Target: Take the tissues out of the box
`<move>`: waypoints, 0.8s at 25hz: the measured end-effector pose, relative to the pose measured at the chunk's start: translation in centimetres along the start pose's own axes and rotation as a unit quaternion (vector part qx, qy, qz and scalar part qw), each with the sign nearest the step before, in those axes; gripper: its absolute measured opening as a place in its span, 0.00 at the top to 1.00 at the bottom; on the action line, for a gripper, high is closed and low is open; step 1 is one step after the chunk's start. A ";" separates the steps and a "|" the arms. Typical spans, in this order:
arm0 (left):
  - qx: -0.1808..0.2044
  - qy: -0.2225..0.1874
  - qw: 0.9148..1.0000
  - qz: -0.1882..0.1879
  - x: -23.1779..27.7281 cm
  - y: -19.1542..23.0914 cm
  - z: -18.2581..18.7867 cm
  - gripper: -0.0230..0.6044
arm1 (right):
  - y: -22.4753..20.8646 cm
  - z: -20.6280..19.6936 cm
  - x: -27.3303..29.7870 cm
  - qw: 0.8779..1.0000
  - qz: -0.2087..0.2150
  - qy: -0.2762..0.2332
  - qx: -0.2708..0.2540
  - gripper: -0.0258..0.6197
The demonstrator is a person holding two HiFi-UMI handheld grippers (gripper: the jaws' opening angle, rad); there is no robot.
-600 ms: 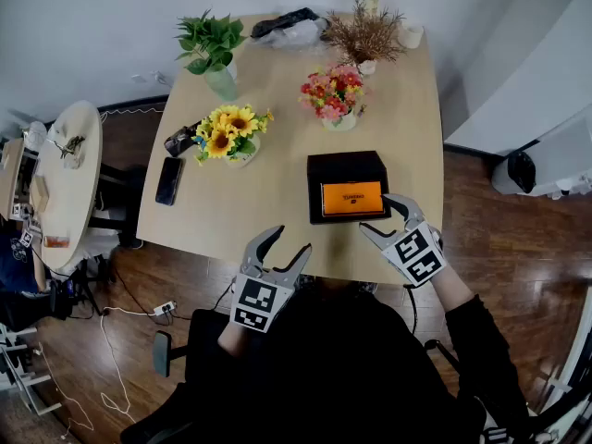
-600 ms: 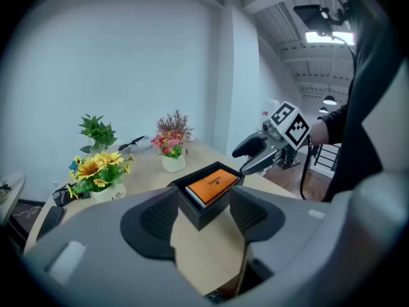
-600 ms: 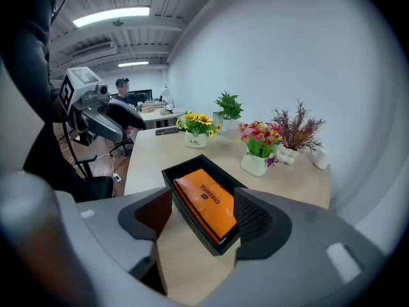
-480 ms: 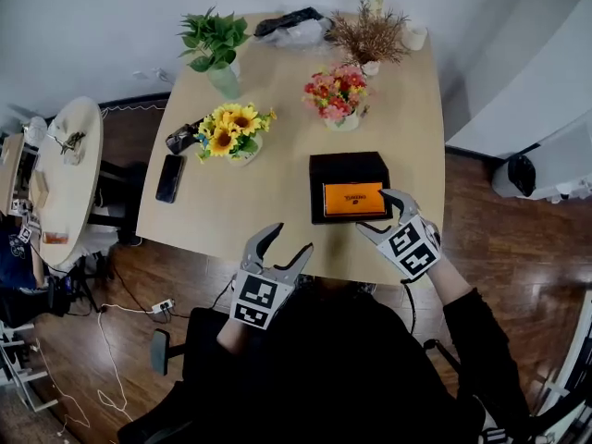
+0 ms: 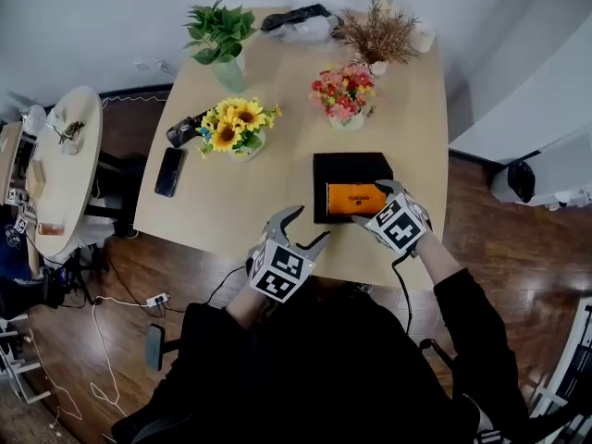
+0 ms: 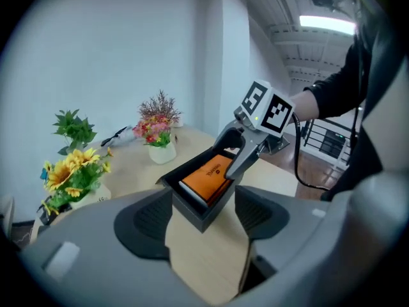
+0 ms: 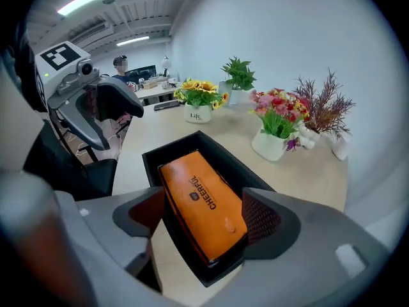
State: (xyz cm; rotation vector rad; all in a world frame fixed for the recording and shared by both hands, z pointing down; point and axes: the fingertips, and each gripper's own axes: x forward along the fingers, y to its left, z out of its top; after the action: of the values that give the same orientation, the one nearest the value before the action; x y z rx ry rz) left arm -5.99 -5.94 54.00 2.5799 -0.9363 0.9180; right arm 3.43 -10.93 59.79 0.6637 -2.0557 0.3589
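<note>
Here, the tissue pack [image 7: 201,200] is seen as a flat orange packet with dark lettering along its top. It lies in an open black box [image 7: 167,152] whose walls rise round it on all sides. The box is set near the edge of the table [image 5: 268,169] closest to the person. The right gripper [image 7: 204,215] is held over the box's near end with its jaws spread wide, one pad on each side of the pack, and no squeeze on the pack is shown. The left gripper [image 6: 203,219] is held just short of the box's near left corner, jaws likewise wide, with only tabletop seen between them. Beyond the box a pot of pink and red flowers [image 5: 344,95] is placed. Sunflowers [image 5: 231,128] and a dark phone [image 5: 169,171] are found to the box's left.
</note>
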 end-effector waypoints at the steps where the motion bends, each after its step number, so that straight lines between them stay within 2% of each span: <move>1: 0.008 0.005 1.000 -0.005 0.8 0.1 0.3 0.50 | -0.1 -0.2 0.3 1.000 0.004 0.005 0.004 0.37; 7: 0.038 0.067 0.996 -0.033 5.0 0.3 -0.8 0.49 | -0.6 -0.2 1.6 0.999 0.012 0.037 0.022 0.36; 12: 0.077 0.118 0.990 -0.026 6.7 0.2 -3.0 0.49 | -0.7 -0.7 2.6 0.997 0.018 0.071 0.025 0.40; 20: 0.085 0.115 0.990 -0.013 7.0 0.2 -3.2 0.49 | -0.6 -0.6 2.5 0.996 0.013 0.087 0.010 0.48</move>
State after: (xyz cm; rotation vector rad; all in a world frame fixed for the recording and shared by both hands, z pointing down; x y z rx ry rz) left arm -3.50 -8.17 60.92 2.5422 -0.7902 1.3066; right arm 3.09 -11.93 62.18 0.5973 -1.8982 0.4367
